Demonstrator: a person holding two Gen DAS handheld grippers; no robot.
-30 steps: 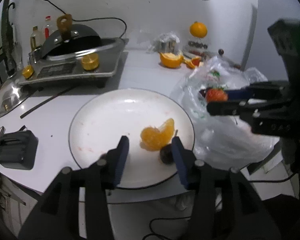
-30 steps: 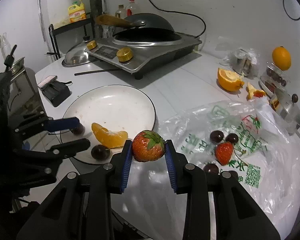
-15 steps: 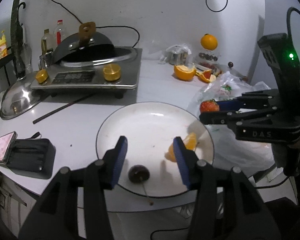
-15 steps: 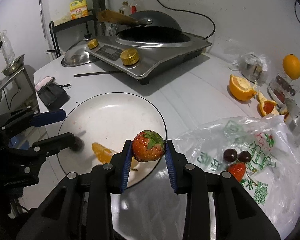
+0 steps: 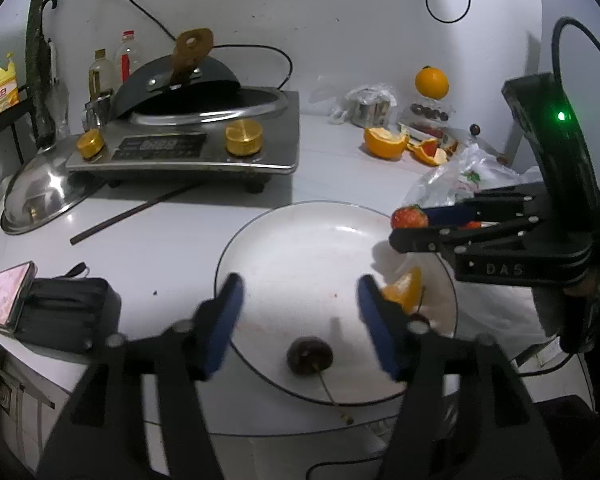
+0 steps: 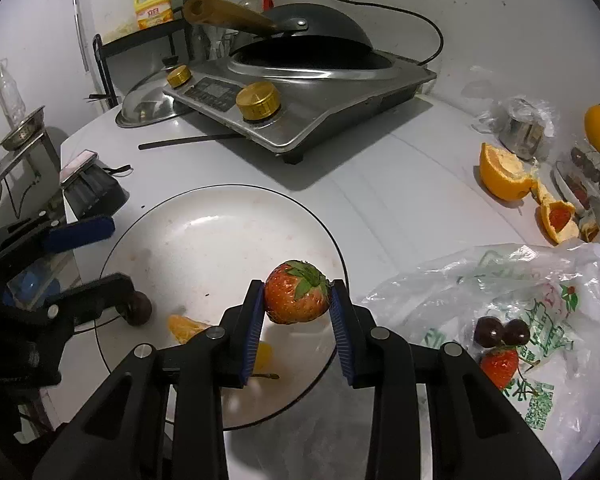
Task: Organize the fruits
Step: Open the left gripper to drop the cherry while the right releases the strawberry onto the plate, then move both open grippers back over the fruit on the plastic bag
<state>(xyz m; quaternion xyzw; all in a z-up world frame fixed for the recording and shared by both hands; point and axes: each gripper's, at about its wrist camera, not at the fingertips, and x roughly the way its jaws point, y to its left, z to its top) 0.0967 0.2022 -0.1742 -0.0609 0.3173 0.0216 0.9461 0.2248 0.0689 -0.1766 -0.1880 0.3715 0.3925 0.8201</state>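
Fingers of my right gripper clamp a strawberry above the plate rim; my left gripper gapes empty over a cherry. Releasing too high could roll the berry onto the counter.

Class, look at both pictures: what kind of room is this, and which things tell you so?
Most likely a home kitchen: an induction cooker with a wok on it, a pot lid beside it, and oil bottles behind.
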